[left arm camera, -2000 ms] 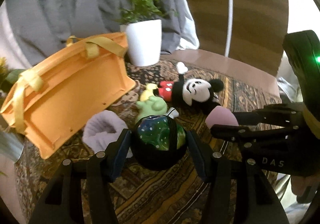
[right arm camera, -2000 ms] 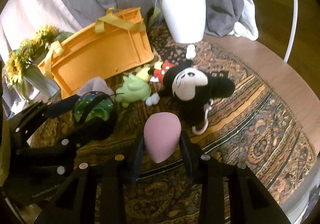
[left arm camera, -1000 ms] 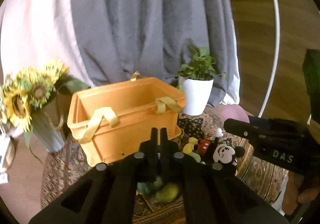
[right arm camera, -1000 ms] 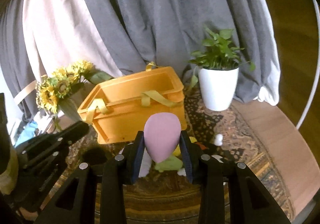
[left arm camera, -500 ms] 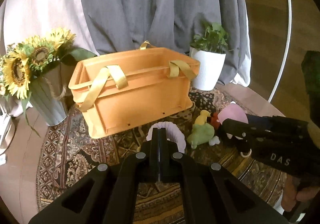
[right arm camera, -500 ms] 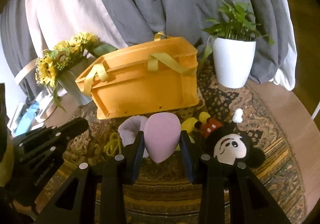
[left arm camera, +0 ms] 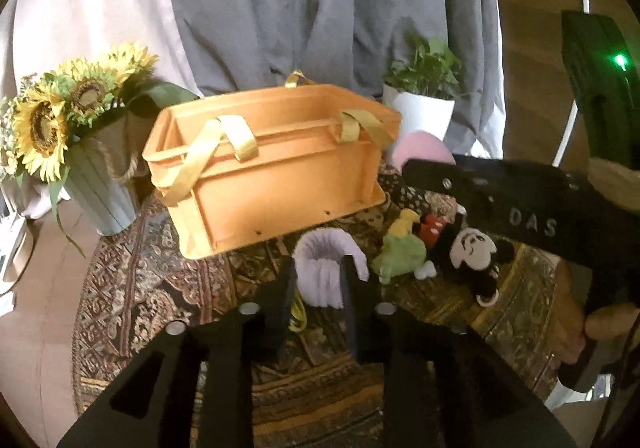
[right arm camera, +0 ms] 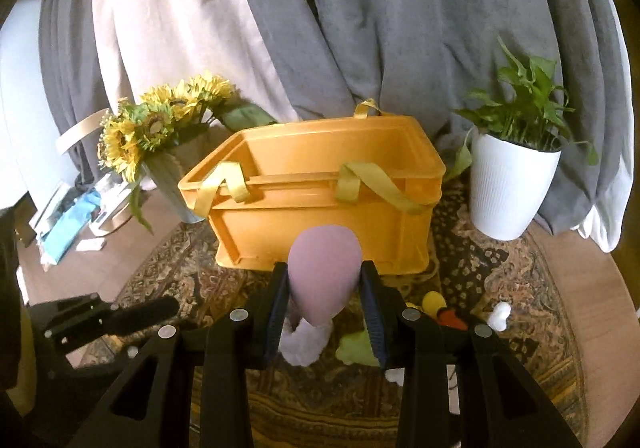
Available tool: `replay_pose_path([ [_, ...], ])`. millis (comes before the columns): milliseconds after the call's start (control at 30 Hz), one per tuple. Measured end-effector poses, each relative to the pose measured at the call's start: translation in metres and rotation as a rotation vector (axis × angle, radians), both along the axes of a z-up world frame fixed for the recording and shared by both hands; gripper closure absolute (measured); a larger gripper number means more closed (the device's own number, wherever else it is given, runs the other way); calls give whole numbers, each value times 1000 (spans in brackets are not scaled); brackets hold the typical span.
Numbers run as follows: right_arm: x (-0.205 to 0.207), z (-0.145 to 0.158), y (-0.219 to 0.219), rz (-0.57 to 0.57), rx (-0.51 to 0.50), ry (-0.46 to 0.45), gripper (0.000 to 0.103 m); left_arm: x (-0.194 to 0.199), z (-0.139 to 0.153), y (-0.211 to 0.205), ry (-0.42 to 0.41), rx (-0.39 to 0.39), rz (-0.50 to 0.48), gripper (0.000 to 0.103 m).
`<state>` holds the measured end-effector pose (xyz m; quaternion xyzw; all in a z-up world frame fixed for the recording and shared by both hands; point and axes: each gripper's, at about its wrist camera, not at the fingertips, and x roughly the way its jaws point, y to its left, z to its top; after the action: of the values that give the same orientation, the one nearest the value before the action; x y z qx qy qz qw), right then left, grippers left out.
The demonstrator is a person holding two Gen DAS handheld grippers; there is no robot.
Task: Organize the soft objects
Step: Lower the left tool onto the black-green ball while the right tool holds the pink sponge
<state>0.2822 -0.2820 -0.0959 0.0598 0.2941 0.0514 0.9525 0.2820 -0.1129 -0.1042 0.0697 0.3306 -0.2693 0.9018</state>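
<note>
An orange crate point(left arm camera: 272, 168) with yellow straps stands on a patterned rug; it also shows in the right wrist view point(right arm camera: 320, 204). My right gripper point(right arm camera: 325, 296) is shut on a pink egg-shaped sponge point(right arm camera: 325, 272), held in front of the crate; the sponge also shows in the left wrist view point(left arm camera: 422, 150). My left gripper point(left arm camera: 318, 284) is open and empty above a lilac fluffy scrunchie point(left arm camera: 326, 268). A green plush point(left arm camera: 400, 254) and a Mickey Mouse plush point(left arm camera: 468, 248) lie on the rug to the right.
A vase of sunflowers point(left arm camera: 60, 140) stands left of the crate. A white potted plant point(right arm camera: 512, 184) stands to its right. Grey and white curtains hang behind. A yellow cord point(left arm camera: 297, 314) lies on the rug by my left fingers.
My left gripper let go of the dark green ball, was shut empty, and has now opened over the scrunchie. My right gripper has kept the pink sponge and moved toward the crate.
</note>
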Motion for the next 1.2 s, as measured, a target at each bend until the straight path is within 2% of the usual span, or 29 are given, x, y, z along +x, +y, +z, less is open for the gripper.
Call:
replay_pose_path([
  [100,-4,-1,-5,-9,11,8,66,-8,-1,-5,11,-4,-17,56],
  [367,-28,-1,-19,-66,13,23,66,-29,-3,-20,34,-5,-94,31],
  [600,-57,-5,-36,-144,4,55,66,-50,-10,-43,42,20,-208,26],
  [833,-82,-24,-53,-198,12,120,66,-68,-30,-67,109,50,-300,26],
  [1200,-98,-50,-69,-210,28,184,66,-76,-69,-88,162,99,-279,29],
])
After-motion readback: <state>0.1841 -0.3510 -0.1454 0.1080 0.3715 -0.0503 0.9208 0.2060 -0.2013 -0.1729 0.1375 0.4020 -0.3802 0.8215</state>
